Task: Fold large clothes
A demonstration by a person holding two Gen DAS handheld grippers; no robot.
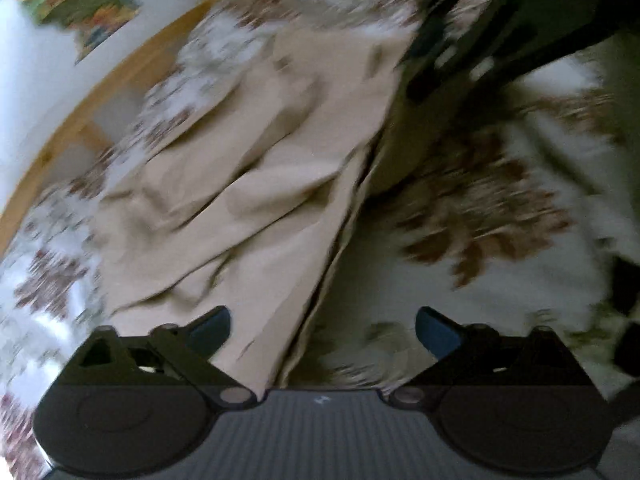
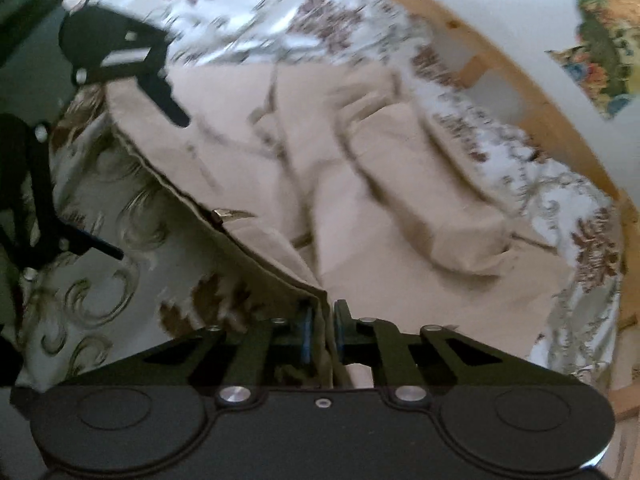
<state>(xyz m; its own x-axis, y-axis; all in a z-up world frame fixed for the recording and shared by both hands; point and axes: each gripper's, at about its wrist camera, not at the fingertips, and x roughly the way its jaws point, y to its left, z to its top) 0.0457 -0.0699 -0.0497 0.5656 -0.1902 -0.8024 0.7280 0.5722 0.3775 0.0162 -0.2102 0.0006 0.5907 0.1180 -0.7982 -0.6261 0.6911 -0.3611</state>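
Observation:
A large beige garment [image 1: 248,184] lies crumpled on a floral bedspread; in the right wrist view the garment [image 2: 400,208] spreads to the right. My left gripper [image 1: 323,328] is open, with the garment's seamed edge lying between its blue-padded fingers, not pinched. My right gripper [image 2: 321,332] is shut on a lifted fold of the garment's edge. The right gripper shows at the top right of the left wrist view [image 1: 452,48]. The left gripper shows at the left of the right wrist view [image 2: 152,160], open. Both views are motion-blurred.
The floral bedspread [image 1: 480,208] covers the bed, also seen in the right wrist view [image 2: 100,240]. A wooden bed frame [image 2: 532,92] runs along the far side by a white wall. A colourful picture [image 1: 80,4] hangs on the wall.

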